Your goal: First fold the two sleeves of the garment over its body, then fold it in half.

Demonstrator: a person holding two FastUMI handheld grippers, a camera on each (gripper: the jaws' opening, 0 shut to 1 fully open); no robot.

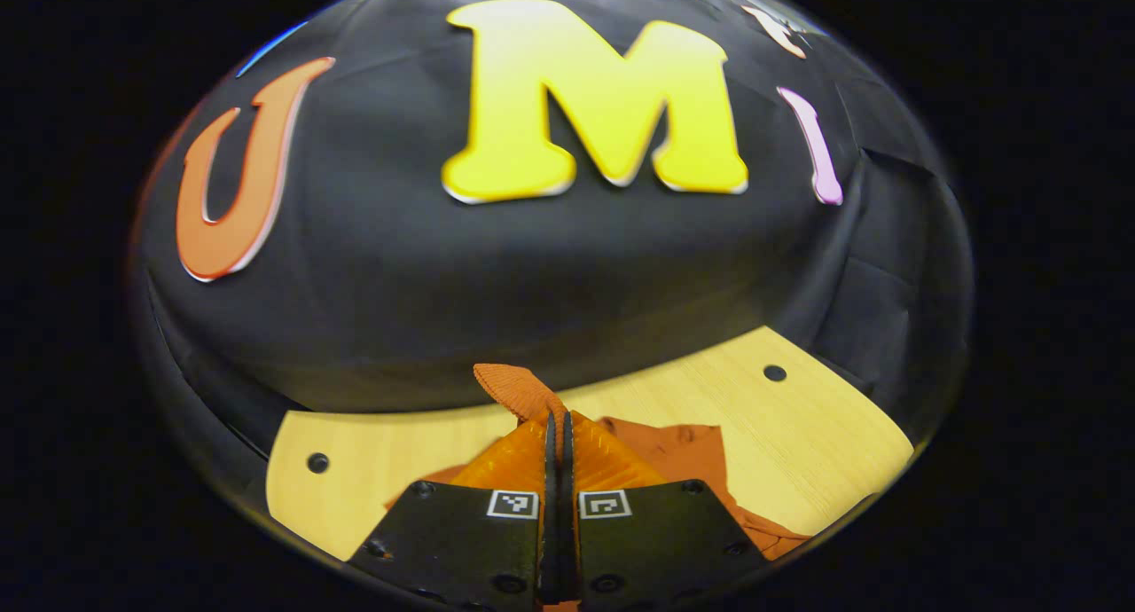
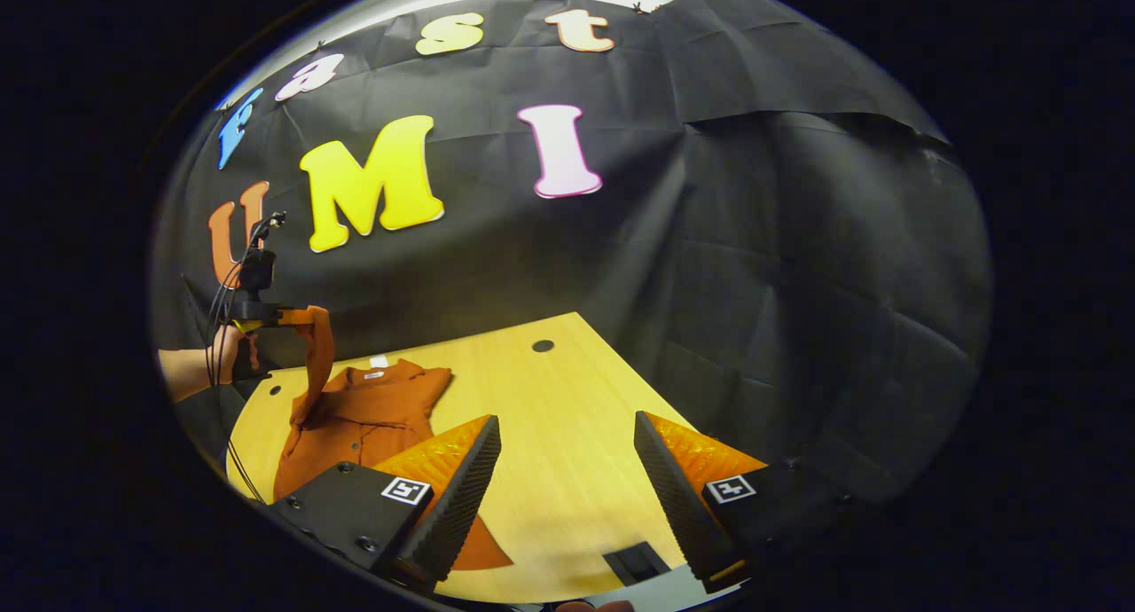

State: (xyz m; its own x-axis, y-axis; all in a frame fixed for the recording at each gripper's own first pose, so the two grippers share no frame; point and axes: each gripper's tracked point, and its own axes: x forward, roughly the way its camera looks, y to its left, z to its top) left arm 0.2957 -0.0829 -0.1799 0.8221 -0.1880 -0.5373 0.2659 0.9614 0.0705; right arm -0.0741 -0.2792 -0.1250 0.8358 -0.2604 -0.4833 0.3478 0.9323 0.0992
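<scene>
An orange long-sleeved garment lies spread on the wooden table, collar toward the back wall. My left gripper is shut on one sleeve; the ribbed cuff sticks out past its fingertips. The right gripper view shows that left gripper held by a hand well above the table, the sleeve hanging from it down to the garment. My right gripper stands open over the table to the right of the garment, holding nothing. The garment body lies under the left fingers.
The table has small round holes near its back edge. The black cloth wall closes in behind and to the right. A small dark block sits at the table's near edge, below the right gripper.
</scene>
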